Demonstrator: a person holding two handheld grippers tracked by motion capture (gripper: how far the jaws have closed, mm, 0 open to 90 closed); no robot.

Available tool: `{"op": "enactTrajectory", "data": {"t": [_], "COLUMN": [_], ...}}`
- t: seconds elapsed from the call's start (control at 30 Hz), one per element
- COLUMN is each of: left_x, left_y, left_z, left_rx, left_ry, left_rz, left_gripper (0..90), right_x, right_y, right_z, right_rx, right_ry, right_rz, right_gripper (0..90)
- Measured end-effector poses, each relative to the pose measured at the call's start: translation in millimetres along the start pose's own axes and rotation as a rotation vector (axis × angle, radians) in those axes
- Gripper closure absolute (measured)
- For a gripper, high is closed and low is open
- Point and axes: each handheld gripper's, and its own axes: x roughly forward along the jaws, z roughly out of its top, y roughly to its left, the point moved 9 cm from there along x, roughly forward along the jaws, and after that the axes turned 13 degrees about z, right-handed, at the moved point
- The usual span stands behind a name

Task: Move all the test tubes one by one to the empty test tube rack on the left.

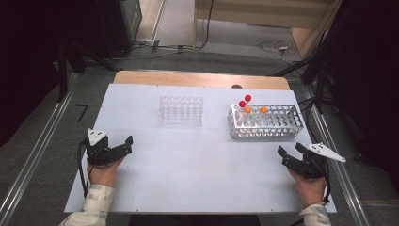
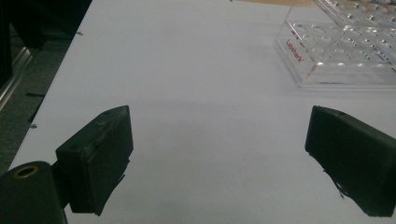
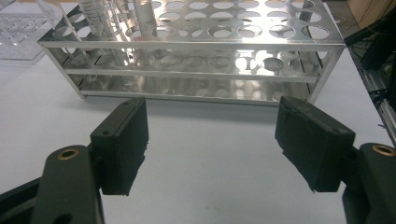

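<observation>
Two grippers (image 1: 115, 147) (image 1: 291, 151) spread, empty, clear rack (image 2: 345, 56) lettered "Labmark", metal rack (image 3: 187, 51) unlabelled.

A metal test-tube rack (image 1: 266, 121) stands upright on the white table just ahead of the right gripper (image 1: 292, 150), whose open jaws face its long side with nothing between them. The rack (bright perforated steel, three tiers) holds four capped tubes at its left end: two red-capped tubes (image 1: 244, 100) toward the far side and two orange-capped tubes (image 1: 255, 109) in front of them. A clear plastic rack (image 1: 181, 110) (red lettering on its near wall) sits level and without tubes well ahead of the left gripper (image 1: 115, 143) and to its right, apart from the metal one.
</observation>
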Motion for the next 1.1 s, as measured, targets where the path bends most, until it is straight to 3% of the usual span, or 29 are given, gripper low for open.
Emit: {"op": "enactTrajectory", "data": {"t": [0.5, 1.1], "left_x": [-0.6, -1.8], "left_y": [-4.0, -11.5], "left_z": [0.6, 0.7], "left_rx": [0.012, 0.040], "left_ry": [-0.011, -0.017], "left_rz": [-0.011, -0.026], "left_gripper": [8.2, 8.2], "right_x": [4.4, 34.2], "right_y": [4.0, 24.8], "right_z": [9.7, 33.5], "right_rx": [0.000, -0.032], "right_ry": [-0.015, -0.028], "right_rz": [0.024, 0.084], "right_gripper": [25.6, 30.5]}}
